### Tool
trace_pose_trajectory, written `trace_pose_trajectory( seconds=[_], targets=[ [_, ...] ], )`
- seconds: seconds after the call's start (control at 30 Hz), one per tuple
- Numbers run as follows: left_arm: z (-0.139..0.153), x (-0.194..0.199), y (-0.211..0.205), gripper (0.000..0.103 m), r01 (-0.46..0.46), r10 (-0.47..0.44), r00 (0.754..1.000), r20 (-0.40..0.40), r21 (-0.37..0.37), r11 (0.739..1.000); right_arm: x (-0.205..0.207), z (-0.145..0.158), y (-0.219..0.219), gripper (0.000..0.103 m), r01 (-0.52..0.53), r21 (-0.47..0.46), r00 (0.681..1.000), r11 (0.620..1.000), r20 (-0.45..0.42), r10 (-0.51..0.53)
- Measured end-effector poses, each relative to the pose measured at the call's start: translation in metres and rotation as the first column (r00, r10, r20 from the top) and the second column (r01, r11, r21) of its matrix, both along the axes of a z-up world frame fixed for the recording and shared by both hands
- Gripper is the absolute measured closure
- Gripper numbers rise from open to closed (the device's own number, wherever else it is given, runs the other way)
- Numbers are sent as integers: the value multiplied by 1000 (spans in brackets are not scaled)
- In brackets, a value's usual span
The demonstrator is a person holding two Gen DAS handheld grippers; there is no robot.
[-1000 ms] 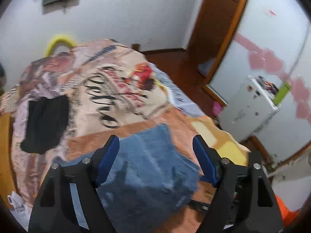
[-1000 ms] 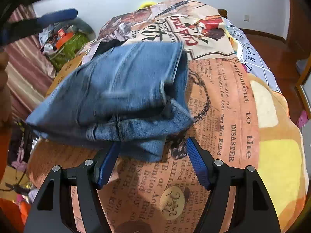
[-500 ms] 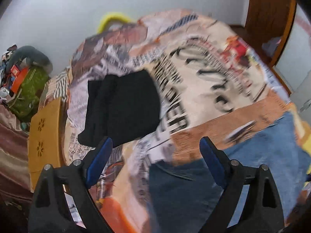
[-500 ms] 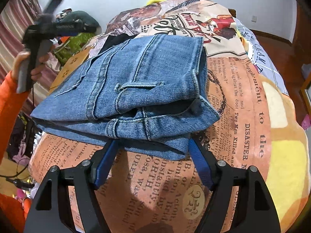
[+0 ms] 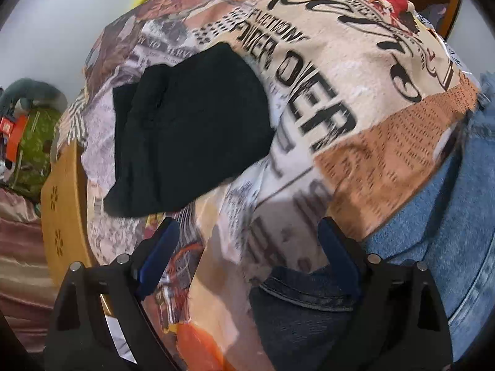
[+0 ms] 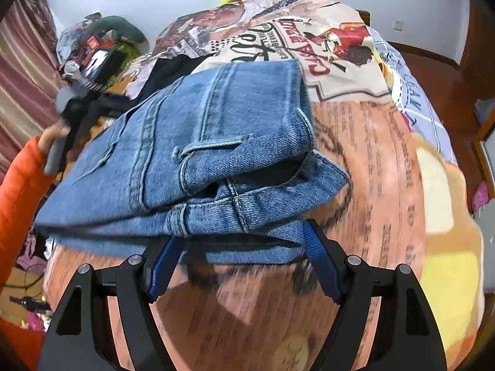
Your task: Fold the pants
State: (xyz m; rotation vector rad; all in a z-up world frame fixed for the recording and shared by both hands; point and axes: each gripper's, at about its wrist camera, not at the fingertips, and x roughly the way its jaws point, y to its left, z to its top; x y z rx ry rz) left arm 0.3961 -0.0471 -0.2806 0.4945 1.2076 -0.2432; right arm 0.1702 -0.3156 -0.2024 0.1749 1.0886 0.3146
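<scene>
The folded blue jeans (image 6: 201, 160) lie in a stack on the printed bedspread (image 6: 371, 160). My right gripper (image 6: 244, 259) is open, its blue pads at the near edge of the stack, holding nothing. In the left wrist view the jeans (image 5: 439, 216) lie at the right and bottom. My left gripper (image 5: 247, 253) is open above the bedspread (image 5: 309, 92), its right pad by the jeans' dark waistband, holding nothing. The left gripper and the orange-sleeved hand that holds it also show in the right wrist view (image 6: 71, 108).
A folded black garment (image 5: 185, 130) lies on the bed beyond the left gripper. A wooden bed frame (image 5: 62, 204) runs along the left edge. A pile of bags and clutter (image 6: 96, 43) sits at the far left by the wall. Wooden floor lies right of the bed.
My left gripper swung left from the jeans toward the black garment and dropped lower. My right gripper moved in closer to the near edge of the folded jeans.
</scene>
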Motion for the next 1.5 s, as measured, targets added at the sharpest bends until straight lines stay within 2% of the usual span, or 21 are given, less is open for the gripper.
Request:
trace_pose_trajectory(
  seconds=[0.1, 0.23, 0.3, 0.53, 0.7, 0.87, 1.03, 1.17, 1.3, 1.33, 1.5],
  targets=[
    [-2, -12, 20, 11, -40, 40, 999, -22, -35, 999, 18, 7, 3, 29, -12, -16, 999, 1000, 31, 13],
    [-7, -37, 53, 11, -92, 77, 988, -136, -105, 990, 38, 10, 5, 29, -14, -28, 999, 1000, 49, 15],
    [-5, -54, 61, 11, -89, 68, 985, -161, -124, 988, 41, 10, 4, 29, 2, -34, 999, 999, 54, 0],
    [19, -119, 60, 16, -69, 50, 991, -123, -160, 985, 21, 20, -6, 29, 42, -4, 997, 999, 72, -42],
    [36, -153, 32, 19, -47, 32, 996, -85, -178, 983, -1, 37, -4, 29, 33, 1, 993, 999, 111, -33],
    [44, -164, 13, 19, -41, 20, 996, -84, -254, 966, -17, 47, -1, 29, 24, 5, 988, 1000, 150, -24],
    [63, -164, 1, 19, -47, 44, 999, -15, -261, 964, -25, 41, 3, 29, 18, 12, 990, 1000, 136, -20],
    [92, -164, -4, 11, -51, 65, 997, 28, -360, 932, -27, 34, 5, 29, 10, 19, 992, 1000, 123, -12],
    [103, -168, -23, 9, -2, 34, 997, 74, -398, 917, -27, 31, 10, 34, -11, 33, 991, 999, 130, 7],
    [102, -168, -27, 9, 7, 27, 997, 79, -395, 919, -26, 30, 12, 40, -19, 32, 991, 999, 131, 15],
    [78, -168, -46, 9, 15, 11, 997, 78, -325, 946, -22, 17, 19, 58, -50, 5, 993, 999, 108, 49]
  ],
)
